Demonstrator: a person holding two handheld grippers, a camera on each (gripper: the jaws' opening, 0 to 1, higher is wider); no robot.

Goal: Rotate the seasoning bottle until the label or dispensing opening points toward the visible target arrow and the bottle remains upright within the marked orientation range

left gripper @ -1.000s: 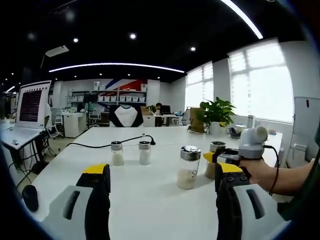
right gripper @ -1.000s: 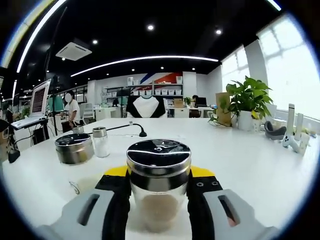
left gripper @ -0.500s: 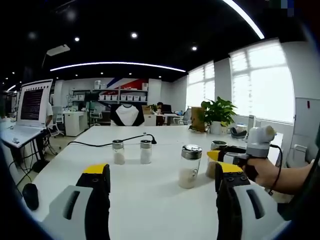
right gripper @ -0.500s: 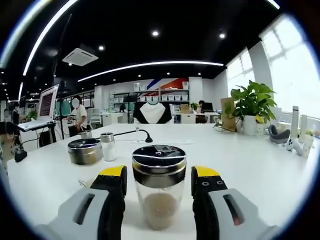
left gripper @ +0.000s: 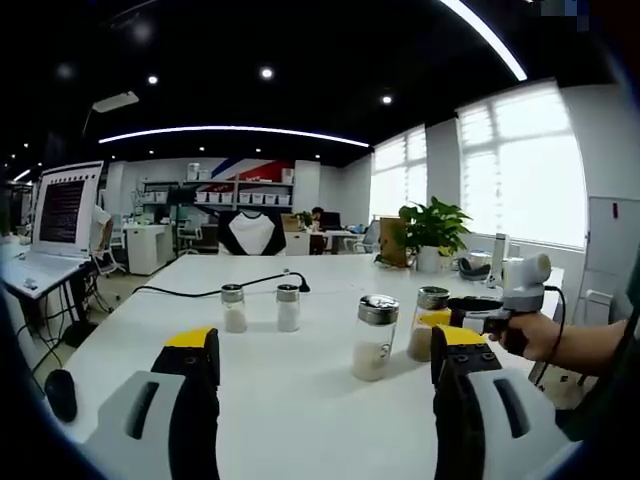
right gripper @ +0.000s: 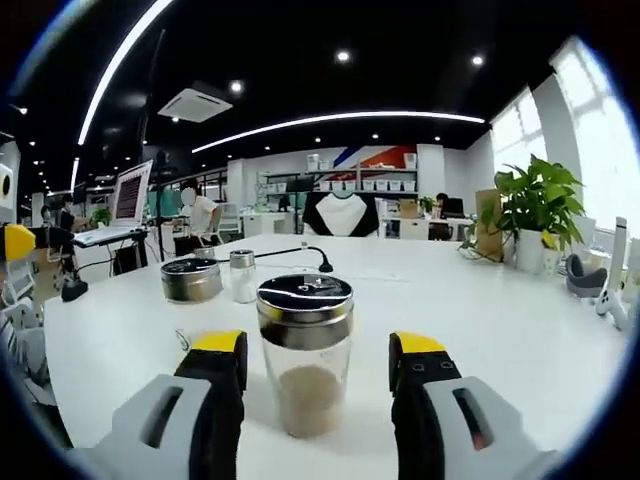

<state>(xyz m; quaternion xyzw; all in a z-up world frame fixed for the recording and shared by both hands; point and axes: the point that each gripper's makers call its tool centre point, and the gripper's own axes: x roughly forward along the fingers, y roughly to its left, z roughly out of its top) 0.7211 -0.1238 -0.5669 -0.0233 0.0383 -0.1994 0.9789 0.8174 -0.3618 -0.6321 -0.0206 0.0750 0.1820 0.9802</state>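
The seasoning bottle (right gripper: pixel 305 355), clear glass with a steel lid and brownish powder at the bottom, stands upright on the white table (right gripper: pixel 520 330). My right gripper (right gripper: pixel 318 348) is open, with a jaw on each side of the bottle and a gap to both. In the left gripper view the same bottle (left gripper: pixel 428 325) stands at the right, and the right gripper (left gripper: pixel 455 312), held by a hand (left gripper: pixel 545 335), reaches toward it. My left gripper (left gripper: pixel 325 340) is open above bare table with nothing between its jaws.
A second large glass bottle (left gripper: pixel 376 336) stands left of the first. Two small shakers (left gripper: pixel 233 307) (left gripper: pixel 288 306) stand farther back beside a black cable (left gripper: pixel 200 291). A laptop (left gripper: pixel 62 215) and a mouse (left gripper: pixel 60 395) are at the left, and a potted plant (left gripper: pixel 432 228) is at the back.
My right gripper was shut on the seasoning bottle a second ago. It has opened and drawn back a little, and the bottle stays upright. The left gripper has barely moved.
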